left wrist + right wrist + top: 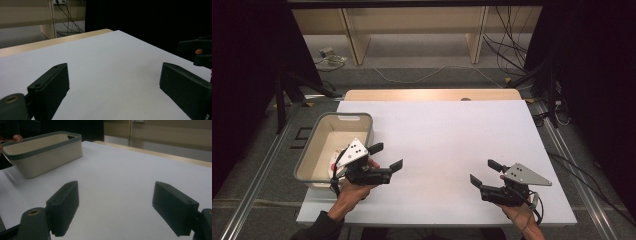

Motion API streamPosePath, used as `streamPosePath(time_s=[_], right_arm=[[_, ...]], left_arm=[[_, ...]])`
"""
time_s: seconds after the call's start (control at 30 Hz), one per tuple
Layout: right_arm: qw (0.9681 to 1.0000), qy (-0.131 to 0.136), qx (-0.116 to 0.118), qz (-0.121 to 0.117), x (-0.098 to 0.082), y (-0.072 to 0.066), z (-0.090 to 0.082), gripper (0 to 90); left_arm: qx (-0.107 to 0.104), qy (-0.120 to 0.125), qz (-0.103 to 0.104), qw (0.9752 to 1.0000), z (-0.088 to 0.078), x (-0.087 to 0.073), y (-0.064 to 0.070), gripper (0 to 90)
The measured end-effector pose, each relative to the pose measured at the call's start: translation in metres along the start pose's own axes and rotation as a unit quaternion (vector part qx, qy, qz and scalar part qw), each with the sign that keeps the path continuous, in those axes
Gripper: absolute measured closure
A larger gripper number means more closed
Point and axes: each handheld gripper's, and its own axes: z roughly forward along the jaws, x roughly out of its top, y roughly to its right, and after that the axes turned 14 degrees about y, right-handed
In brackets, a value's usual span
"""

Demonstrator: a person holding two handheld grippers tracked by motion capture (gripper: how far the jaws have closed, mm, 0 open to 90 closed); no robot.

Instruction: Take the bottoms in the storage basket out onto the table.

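Note:
My left gripper (pixel 386 156) hovers by the right side of a cream bin with a grey rim (pixel 310 169), its jaws wide open and holding nothing. In the left gripper view, the left gripper (pixel 113 82) has only bare white table (pixel 105 62) between its jaws. My right gripper (pixel 484 172) is low over the table's front right part, also open and with nothing in it. In the right gripper view, the right gripper (pixel 115 203) faces the bin (pixel 50 155) across the white surface. Something white and red (pixel 333 161) lies in the bin, partly hidden by the left gripper.
The white tabletop (pixel 447 135) has a wooden strip (pixel 432 95) along its far edge. Behind it stand wooden shelf legs (pixel 354 42) and loose cables (pixel 507 45) on the floor. Metal rails (pixel 257 175) run along both sides of the table.

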Motion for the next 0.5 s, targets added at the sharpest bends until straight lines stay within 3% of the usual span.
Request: streamPosePath(time_s=[0.5], right_arm=[[1.0, -0.002, 0.001, 0.0, -0.001, 0.0, 0.001, 22.5]], left_arm=[[0.005, 0.012, -0.011, 0.9999, 0.014, 0.011, -0.002, 8.8]])
